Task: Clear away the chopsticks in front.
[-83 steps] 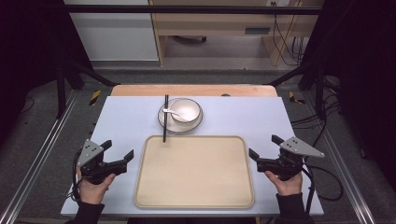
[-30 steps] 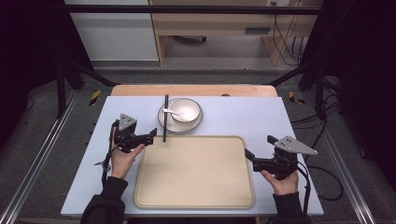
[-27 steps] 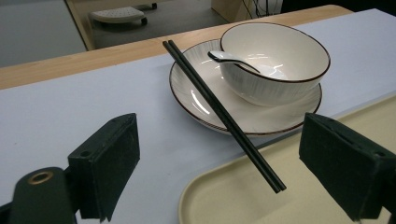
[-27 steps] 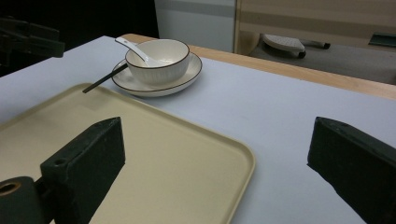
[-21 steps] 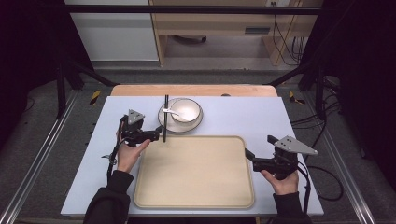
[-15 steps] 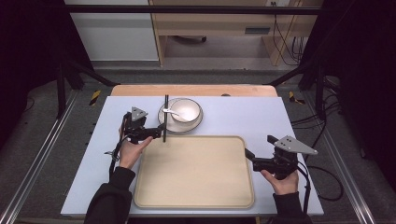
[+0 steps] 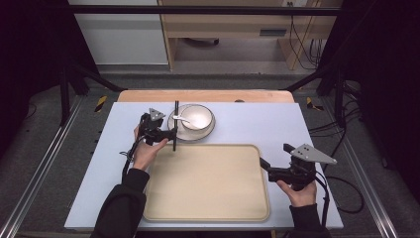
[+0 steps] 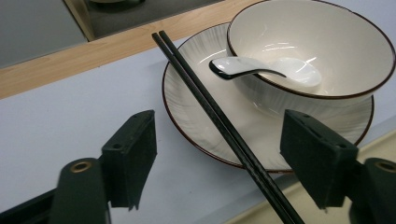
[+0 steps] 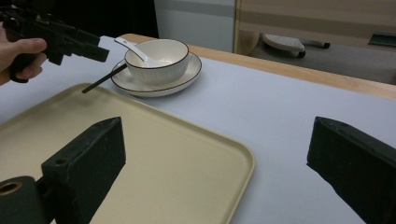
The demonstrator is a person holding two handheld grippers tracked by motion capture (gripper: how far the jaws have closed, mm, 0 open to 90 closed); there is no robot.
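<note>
Left claw (image 7: 168, 135): held out over the table towards its far edge, left of the middle; its two jaws stand apart with the black chopsticks between them, and the pads do not press on the sticks; the jaws have just been closing in
Chopsticks (image 8: 219, 121): a black pair lying side by side; the far ends rest on the left rim of the saucer, the near ends reach to the far edge of the tray; in the left gripper view they run slantwise through the gap, nearer the right-hand jaw
Saucer (image 7: 210, 131): white with a dark rim, on the table near the middle of its far edge, just beyond the tray
Bowl (image 7: 198, 116): white, dark-rimmed, standing upright on the saucer
Spoon (image 8: 261, 69): white ceramic, lying inside the bowl, its handle over the bowl's left rim
Tray (image 7: 208, 188): cream, bare, lying at the middle of the table's near edge
Right claw (image 7: 264, 164): released, jaws wide with nothing in them; held just beside the tray's right edge, pointing in over it
Table (image 7: 257, 119): pale blue top with a wooden strip along the far edge
</note>
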